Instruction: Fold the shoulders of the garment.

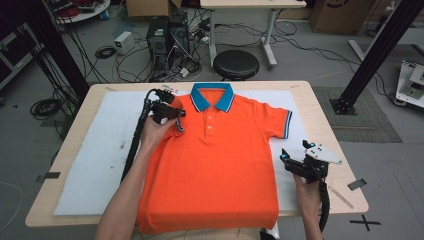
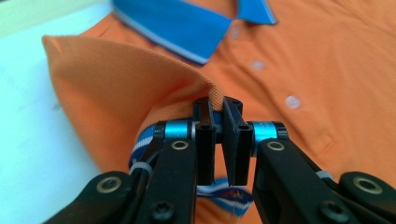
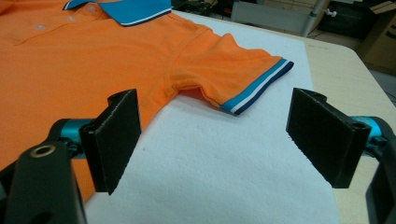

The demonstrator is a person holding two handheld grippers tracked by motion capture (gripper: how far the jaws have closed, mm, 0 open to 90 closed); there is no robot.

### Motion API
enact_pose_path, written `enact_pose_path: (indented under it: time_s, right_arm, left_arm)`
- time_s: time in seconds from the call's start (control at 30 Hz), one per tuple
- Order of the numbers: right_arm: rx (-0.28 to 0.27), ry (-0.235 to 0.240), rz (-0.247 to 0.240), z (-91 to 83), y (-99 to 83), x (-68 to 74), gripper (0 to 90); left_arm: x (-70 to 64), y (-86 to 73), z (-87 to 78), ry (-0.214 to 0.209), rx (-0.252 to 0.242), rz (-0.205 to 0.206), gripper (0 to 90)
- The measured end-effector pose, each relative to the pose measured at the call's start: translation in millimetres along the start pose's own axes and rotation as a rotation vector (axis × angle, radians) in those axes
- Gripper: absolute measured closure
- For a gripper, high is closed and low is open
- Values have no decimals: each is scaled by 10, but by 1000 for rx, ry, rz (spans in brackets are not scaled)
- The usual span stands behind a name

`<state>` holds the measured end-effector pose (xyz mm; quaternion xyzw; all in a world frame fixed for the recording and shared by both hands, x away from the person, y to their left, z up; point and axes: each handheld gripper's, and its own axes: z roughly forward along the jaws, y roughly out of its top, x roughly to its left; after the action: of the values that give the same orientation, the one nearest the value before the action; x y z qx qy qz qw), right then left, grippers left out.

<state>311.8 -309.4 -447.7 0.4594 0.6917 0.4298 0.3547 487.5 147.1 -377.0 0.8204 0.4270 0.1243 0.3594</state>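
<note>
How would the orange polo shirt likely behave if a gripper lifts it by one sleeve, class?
Probably floppy: the sleeve pinched by the left gripper already folds over in a soft curve. The polo shirt likely drapes and trails rather than lifting whole. It looks light, and its knit cloth seems unlikely to slip.

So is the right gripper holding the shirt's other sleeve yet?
No, the right gripper is wide open above the white mat, and the striped sleeve lies flat beyond its jaws, untouched.

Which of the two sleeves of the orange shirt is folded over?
The sleeve pinched by the left gripper is folded onto the chest; the other sleeve lies flat, spread out.
</note>
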Motion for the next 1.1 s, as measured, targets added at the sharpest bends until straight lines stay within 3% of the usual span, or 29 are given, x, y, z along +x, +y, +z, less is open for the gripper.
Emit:
enact_pose_path:
  time_s: [0.1,0.13,0.17,0.2,0.3,0.43,0.57,0.6,0.63,0.73,0.9,1.0,1.1]
  right_arm:
    - [-4,-2,-6,2,0,-4,184]
    - [-4,-2,-6,2,0,-4,184]
    - [-4,-2,-6,2,0,-4,184]
    - [-4,-1,-6,1,0,-5,184]
    - [-2,-2,-1,1,0,-3,184]
    - [2,-1,-3,4,1,2,184]
    - [4,-1,-5,2,1,3,184]
    - [4,-2,-5,3,1,3,184]
    - [4,-2,-5,3,1,3,184]
    - [10,-5,-10,8,4,12,184]
    - [9,-10,-16,9,4,15,184]
    - [13,-12,-22,11,6,20,185]
    - [12,-11,-19,8,4,26,185]
  left_arm:
    - [-76,45,39,-8,-2,14,811]
    - [-125,81,70,-10,7,21,700]
    - [-125,81,70,-10,7,21,702]
    - [-189,106,74,32,13,58,697]
    - [-197,108,43,64,7,58,626]
    - [-74,57,14,90,28,13,622]
    - [63,-72,27,113,73,-9,615]
    - [158,-180,6,131,99,-41,614]
    - [158,-180,6,131,99,-41,614]
    - [252,-376,-108,124,115,-63,614]
    - [209,-556,-256,113,109,-33,615]
    - [148,-686,-263,89,149,-18,624]
    - [124,-731,-204,112,186,2,680]
